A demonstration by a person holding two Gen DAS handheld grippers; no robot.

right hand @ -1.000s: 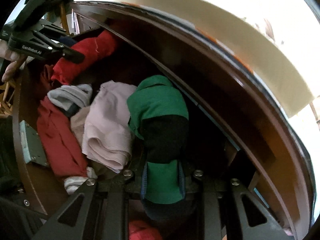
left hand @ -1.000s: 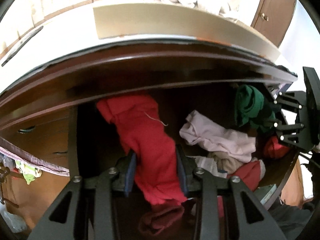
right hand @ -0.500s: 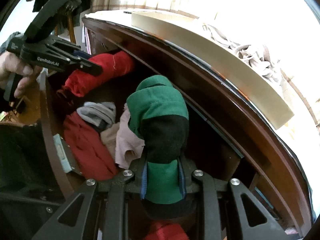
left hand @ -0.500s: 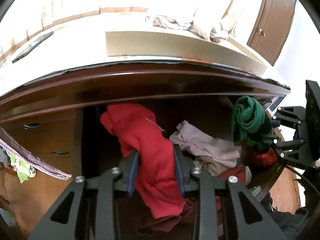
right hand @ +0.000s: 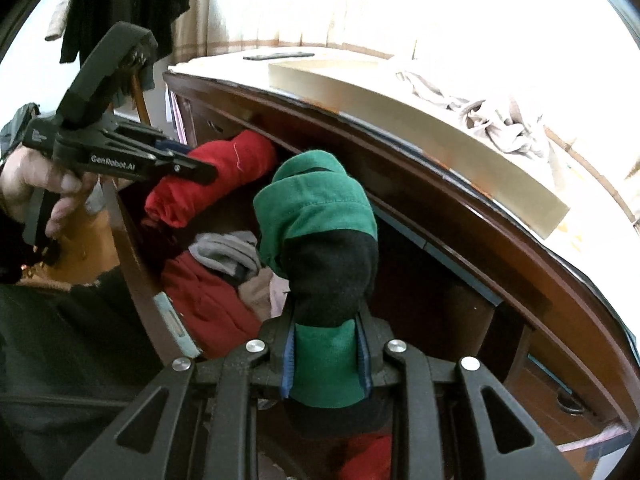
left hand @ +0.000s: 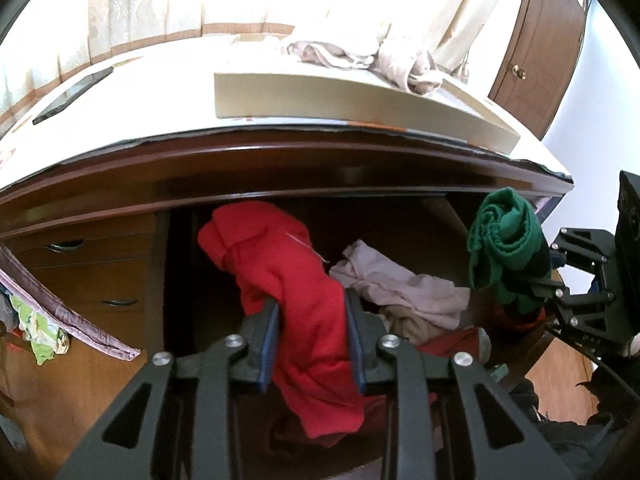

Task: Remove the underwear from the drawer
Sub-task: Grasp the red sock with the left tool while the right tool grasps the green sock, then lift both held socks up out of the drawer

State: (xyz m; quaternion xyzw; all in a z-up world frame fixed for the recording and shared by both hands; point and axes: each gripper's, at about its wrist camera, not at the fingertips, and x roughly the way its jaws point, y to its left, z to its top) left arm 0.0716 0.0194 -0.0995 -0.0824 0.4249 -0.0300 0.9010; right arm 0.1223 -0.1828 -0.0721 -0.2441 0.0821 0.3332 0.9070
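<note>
Both grippers pinch garments lifted above the open drawer, the landmark here, presumably so the cloth clears its front edge. The left gripper clamps the red underwear, which droops past the pads (loose fabric sags). The right gripper is pressed on the green-and-black underwear, raised over the drawer's right end. Inside the drawer lie a pale garment and more red cloth. Above the drawer, the dresser top carries a shallow box; curtains hang behind it.
</note>
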